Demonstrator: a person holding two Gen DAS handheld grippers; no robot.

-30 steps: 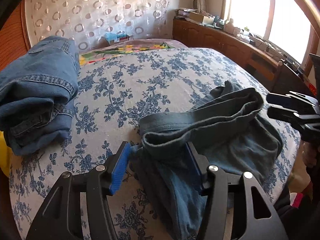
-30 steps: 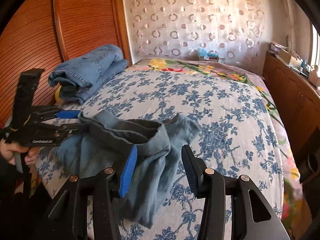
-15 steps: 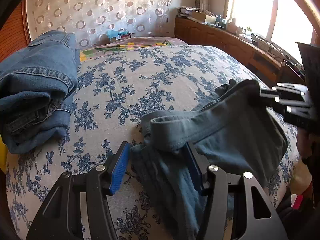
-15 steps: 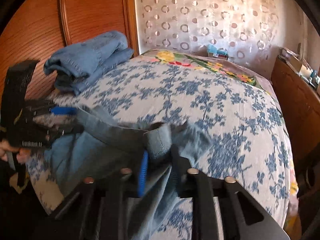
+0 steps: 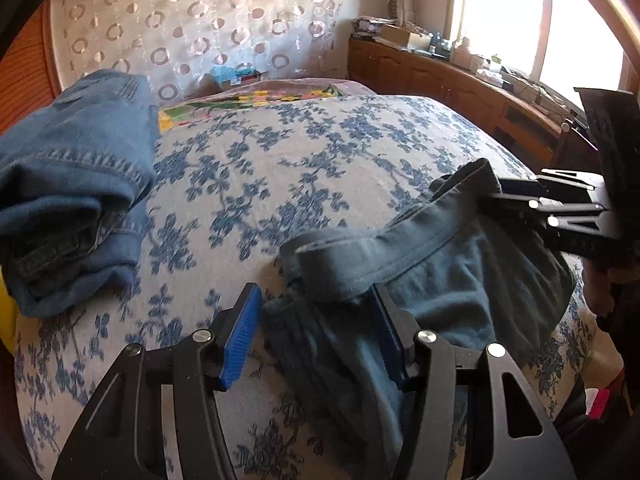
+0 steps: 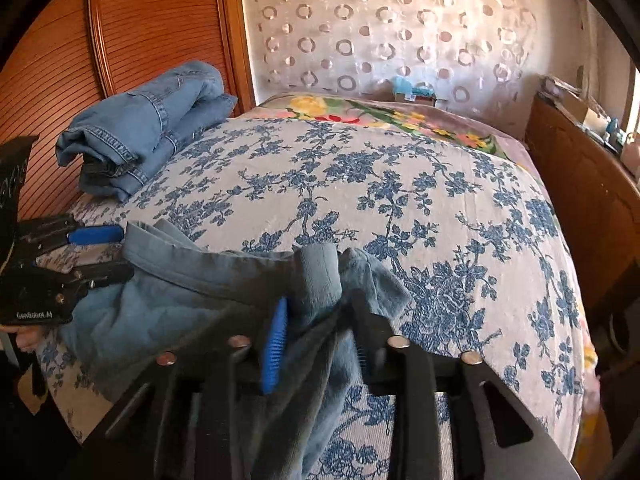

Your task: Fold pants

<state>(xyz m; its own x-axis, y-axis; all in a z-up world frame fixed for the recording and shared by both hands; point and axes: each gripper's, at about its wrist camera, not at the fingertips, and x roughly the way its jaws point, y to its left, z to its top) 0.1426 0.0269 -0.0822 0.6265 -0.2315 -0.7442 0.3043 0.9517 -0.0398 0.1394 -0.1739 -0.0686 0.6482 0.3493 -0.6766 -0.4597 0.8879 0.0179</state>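
Grey-blue pants (image 5: 432, 280) lie bunched at the near edge of the bed, waistband stretched between my two grippers; they also show in the right wrist view (image 6: 192, 300). My left gripper (image 5: 316, 336) is open, its jaws wide apart with one end of the waistband lying between them. My right gripper (image 6: 320, 340) is shut on the other end of the waistband, with cloth hanging down from the pads. The right gripper appears at the right of the left wrist view (image 5: 520, 200). The left gripper appears at the left of the right wrist view (image 6: 96, 252).
The bed has a white spread with blue flowers (image 5: 280, 168). Folded blue jeans (image 5: 72, 184) sit stacked at the bed's left side near a wooden wardrobe (image 6: 132, 28). A wooden cabinet (image 5: 460, 84) with clutter runs under the window on the right.
My right gripper moved forward onto the waistband end and closed on it. My left gripper stayed open around its end. The pants were lifted and pulled slightly.
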